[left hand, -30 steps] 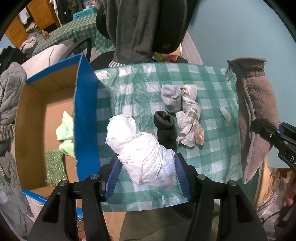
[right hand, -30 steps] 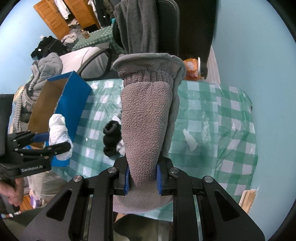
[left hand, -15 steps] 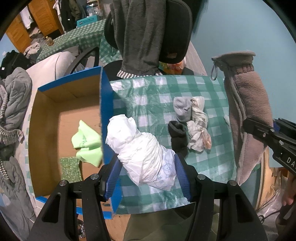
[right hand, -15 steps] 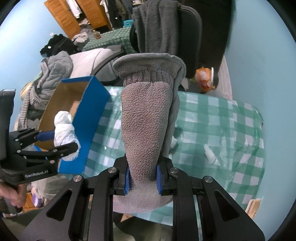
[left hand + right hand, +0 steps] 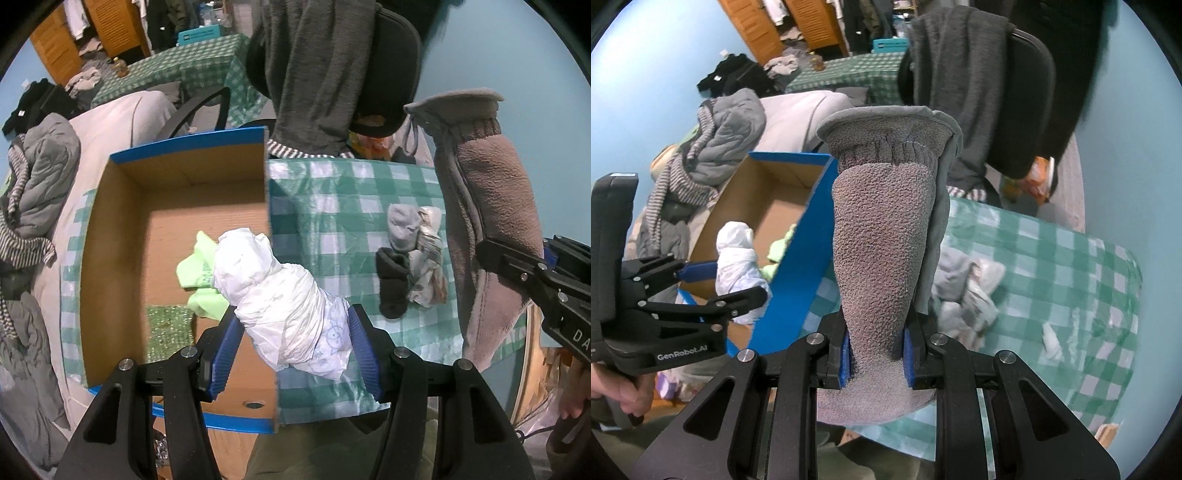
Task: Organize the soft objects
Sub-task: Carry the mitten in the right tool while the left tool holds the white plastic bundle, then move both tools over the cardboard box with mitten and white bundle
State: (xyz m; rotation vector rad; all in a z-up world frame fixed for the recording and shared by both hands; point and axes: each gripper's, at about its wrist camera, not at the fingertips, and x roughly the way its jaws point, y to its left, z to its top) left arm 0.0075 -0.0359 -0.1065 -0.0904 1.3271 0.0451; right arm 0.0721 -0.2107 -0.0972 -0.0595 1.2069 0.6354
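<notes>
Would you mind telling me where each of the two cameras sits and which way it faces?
Left wrist: on the left gripper, looking steeply down past its fingers, shut on a white bundle, at the box and table; a hand shows at right.
Right wrist: on the right gripper, shut on a grey glove, facing down and leftward; a hand shows.
Shared: box, bundle, glove, socks, each other's gripper.
</notes>
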